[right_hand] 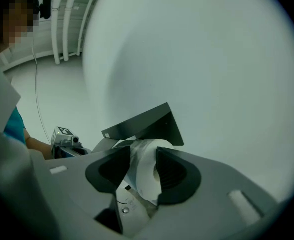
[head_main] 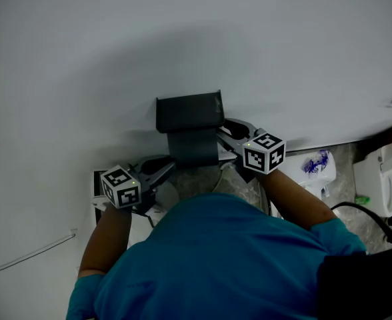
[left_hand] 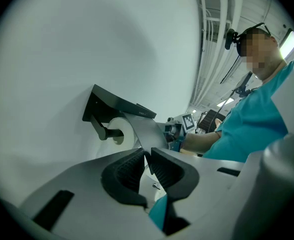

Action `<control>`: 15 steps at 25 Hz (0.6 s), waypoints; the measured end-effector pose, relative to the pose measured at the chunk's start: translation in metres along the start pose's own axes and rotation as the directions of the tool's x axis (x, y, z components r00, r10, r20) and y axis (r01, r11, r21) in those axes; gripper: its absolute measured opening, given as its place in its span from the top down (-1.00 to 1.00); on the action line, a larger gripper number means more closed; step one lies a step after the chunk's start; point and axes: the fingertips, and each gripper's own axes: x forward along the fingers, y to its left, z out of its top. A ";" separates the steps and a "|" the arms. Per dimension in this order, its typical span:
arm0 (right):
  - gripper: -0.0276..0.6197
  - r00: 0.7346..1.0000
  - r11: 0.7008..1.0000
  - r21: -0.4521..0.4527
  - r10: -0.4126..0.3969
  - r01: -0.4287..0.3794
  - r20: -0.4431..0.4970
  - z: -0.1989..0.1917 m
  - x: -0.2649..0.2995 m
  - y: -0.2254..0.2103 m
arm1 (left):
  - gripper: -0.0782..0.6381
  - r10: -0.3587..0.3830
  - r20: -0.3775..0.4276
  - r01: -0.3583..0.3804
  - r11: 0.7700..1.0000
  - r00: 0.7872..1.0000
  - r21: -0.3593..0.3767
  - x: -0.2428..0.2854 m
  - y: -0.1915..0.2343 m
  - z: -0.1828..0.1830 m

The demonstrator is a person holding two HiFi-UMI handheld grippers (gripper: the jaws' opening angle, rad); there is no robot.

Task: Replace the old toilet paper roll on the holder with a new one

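Note:
A black holder (head_main: 189, 112) is fixed to the white wall, and its grey cover flap (head_main: 193, 149) hangs down in front. In the left gripper view a white toilet paper roll (left_hand: 123, 129) sits on the holder's black spindle (left_hand: 107, 132). My left gripper (left_hand: 147, 156) is nearly shut, with the lower edge of the flap (left_hand: 148, 131) pinched between its pads. At the other end, my right gripper (right_hand: 143, 156) has the roll (right_hand: 148, 170) between its pads, which rest against it. The head view shows the left gripper (head_main: 166, 167) and the right gripper (head_main: 224, 133) flanking the holder, while the flap hides the roll.
A white toilet (head_main: 377, 179) stands at the right, with a white pack with blue print (head_main: 316, 165) beside it on the speckled floor. A thin cable (head_main: 29, 252) runs along the wall at lower left. My teal-sleeved arms fill the bottom.

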 end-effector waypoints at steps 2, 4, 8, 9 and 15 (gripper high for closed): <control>0.45 0.998 0.998 0.032 0.057 -0.057 -0.003 -0.002 -0.001 0.004 | 0.66 0.001 -0.003 -0.001 1.000 1.000 0.003 0.000 0.000 0.000; 0.53 0.992 0.991 0.060 0.123 -0.122 -0.006 -0.004 -0.003 0.007 | 0.66 0.001 -0.005 -0.001 1.000 1.000 0.004 0.000 0.001 -0.001; 0.63 0.978 0.973 0.097 0.210 -0.208 -0.011 -0.010 -0.003 0.013 | 0.66 0.002 -0.008 -0.001 1.000 1.000 0.006 -0.001 0.002 -0.001; 0.63 0.976 0.971 0.099 0.220 -0.217 -0.012 -0.010 -0.002 0.015 | 0.66 0.002 -0.008 -0.002 1.000 1.000 0.006 -0.001 0.002 -0.001; 0.65 0.967 0.965 0.089 0.251 -0.246 -0.046 -0.015 0.011 0.021 | 0.66 0.002 -0.006 -0.002 1.000 1.000 0.006 -0.001 0.000 -0.001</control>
